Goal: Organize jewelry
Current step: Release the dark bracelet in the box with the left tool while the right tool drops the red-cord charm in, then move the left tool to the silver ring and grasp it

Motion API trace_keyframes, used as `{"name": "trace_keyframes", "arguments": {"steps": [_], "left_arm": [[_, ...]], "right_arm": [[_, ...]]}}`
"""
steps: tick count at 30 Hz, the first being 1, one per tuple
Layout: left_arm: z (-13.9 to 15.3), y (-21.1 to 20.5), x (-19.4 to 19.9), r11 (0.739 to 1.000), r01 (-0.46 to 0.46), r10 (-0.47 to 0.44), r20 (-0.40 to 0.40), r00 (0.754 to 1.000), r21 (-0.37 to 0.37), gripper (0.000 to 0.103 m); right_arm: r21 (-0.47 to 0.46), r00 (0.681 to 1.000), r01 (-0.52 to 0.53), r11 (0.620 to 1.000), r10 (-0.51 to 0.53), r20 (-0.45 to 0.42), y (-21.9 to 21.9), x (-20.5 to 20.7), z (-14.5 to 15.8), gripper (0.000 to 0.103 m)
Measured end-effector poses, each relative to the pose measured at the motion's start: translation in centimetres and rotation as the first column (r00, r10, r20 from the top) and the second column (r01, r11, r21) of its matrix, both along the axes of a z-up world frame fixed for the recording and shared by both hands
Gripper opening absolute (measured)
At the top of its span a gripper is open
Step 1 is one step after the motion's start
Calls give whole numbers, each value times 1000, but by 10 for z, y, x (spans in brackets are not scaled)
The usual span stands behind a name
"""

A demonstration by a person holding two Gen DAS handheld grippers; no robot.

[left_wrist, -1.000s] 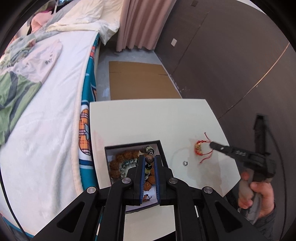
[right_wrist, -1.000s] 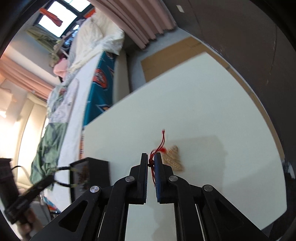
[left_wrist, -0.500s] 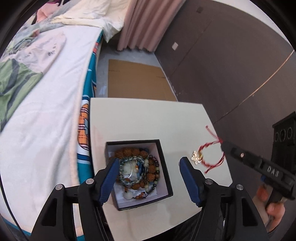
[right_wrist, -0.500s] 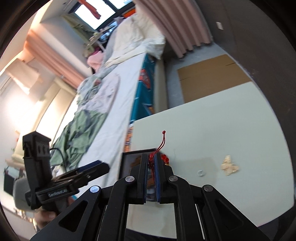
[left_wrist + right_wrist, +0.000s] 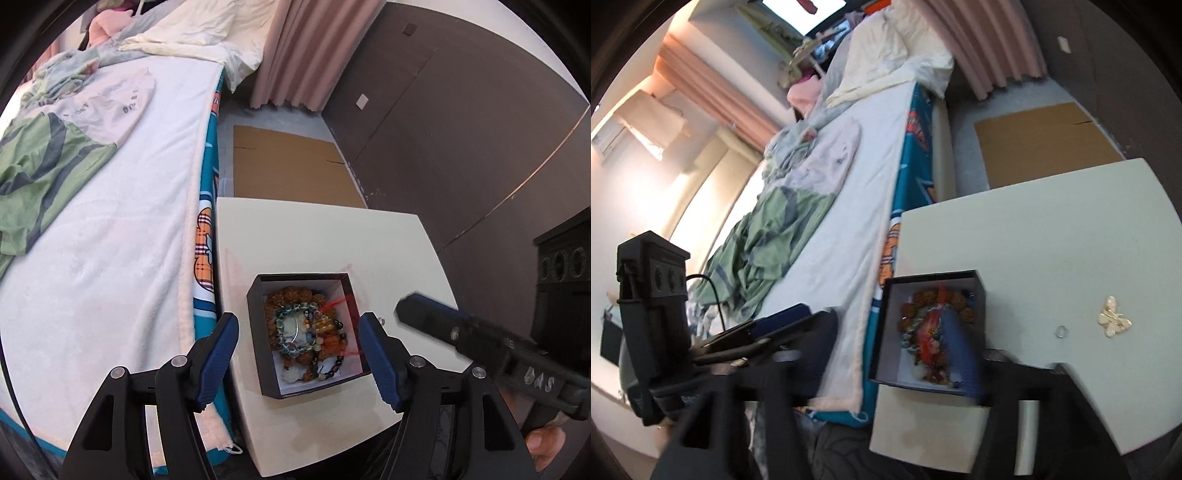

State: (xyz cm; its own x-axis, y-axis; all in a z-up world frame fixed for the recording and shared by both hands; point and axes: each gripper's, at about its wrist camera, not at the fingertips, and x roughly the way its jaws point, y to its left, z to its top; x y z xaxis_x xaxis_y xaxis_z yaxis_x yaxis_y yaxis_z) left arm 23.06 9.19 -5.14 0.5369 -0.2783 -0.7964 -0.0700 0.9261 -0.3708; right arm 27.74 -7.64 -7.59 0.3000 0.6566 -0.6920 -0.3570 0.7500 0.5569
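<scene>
A black jewelry box (image 5: 258, 332) with a white lining sits near the front left of the white table (image 5: 314, 236). It holds several bead bracelets (image 5: 295, 332) and a red string bracelet (image 5: 332, 303). My left gripper (image 5: 297, 354) is open above the box, one finger on each side. My right gripper (image 5: 886, 339) is open and motion-blurred over the box (image 5: 980, 295), with the red string bracelet (image 5: 927, 332) lying in the box between its fingers. A gold butterfly charm (image 5: 1113, 317) and a small ring (image 5: 1061, 331) lie on the table (image 5: 1052, 221) to the right.
A bed (image 5: 110, 221) with white blanket and clothes runs along the table's left side. A cardboard sheet (image 5: 288, 166) lies on the floor beyond the table. A dark wall (image 5: 461, 129) stands on the right.
My right gripper carried the red string bracelet from the table to the box and opened, leaving it inside. My left gripper opened a second ago and stays open above the box.
</scene>
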Motion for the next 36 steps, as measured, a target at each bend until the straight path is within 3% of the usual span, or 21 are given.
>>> {"name": "trace_keyframes", "arguments": {"steps": [8,21,33,36], "left_arm": [[6,-21,4,999,36,-36,12,999,-1,68],[12,-112,31,981,192,-192,12,981,25,69],[-28,-166,72,960,270,-262,-109,959,75,68],[-44,-180,80,953,287,-271,-153,950,94,56]], "right_arm": [[-13,995,99,995,-98,15,-58,-9,3,70],[-30,961,274,961,-275,-11,-169,-10,-12,72],[-30,924,375,927,-376,-72,-226,4,-42,72],[-37,920,380,924,-382,-86,-231,5,-49,72]]}}
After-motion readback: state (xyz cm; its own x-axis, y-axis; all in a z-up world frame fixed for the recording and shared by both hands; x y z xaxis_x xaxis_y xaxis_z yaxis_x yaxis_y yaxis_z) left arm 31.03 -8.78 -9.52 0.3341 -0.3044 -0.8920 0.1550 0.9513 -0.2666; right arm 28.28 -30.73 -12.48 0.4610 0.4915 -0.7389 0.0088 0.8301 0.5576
